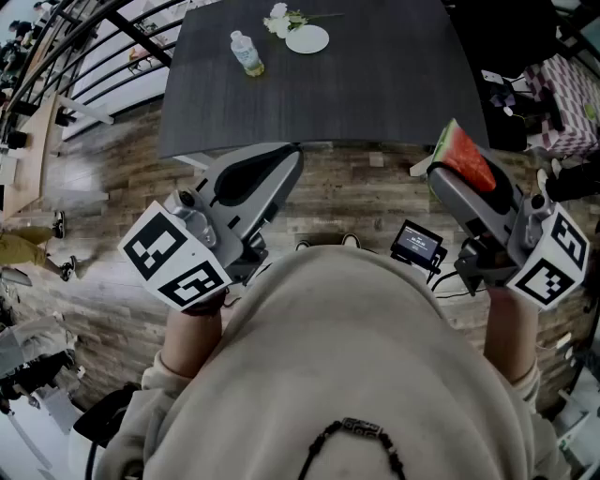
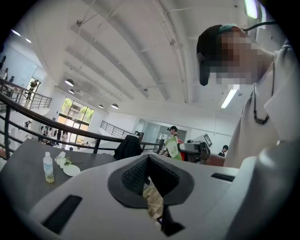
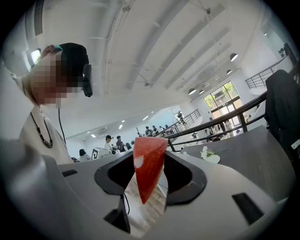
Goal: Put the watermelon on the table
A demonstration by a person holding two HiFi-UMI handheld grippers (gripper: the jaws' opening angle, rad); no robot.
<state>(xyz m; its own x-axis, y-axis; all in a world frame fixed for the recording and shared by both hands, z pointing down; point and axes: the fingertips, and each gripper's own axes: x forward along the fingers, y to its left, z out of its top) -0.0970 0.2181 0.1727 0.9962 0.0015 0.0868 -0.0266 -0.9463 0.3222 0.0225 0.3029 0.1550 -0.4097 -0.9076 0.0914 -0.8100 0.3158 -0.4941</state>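
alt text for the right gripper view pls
The right gripper holds a red watermelon wedge between its jaws, point down. To the right, a dark table bears a white plate and flowers.

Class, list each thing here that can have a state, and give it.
watermelon slice: held off the table.
right gripper: shut on the watermelon slice.
left gripper: shut, empty.
bottle: upright on the table.
plate: flat on the table, flowers beside it.
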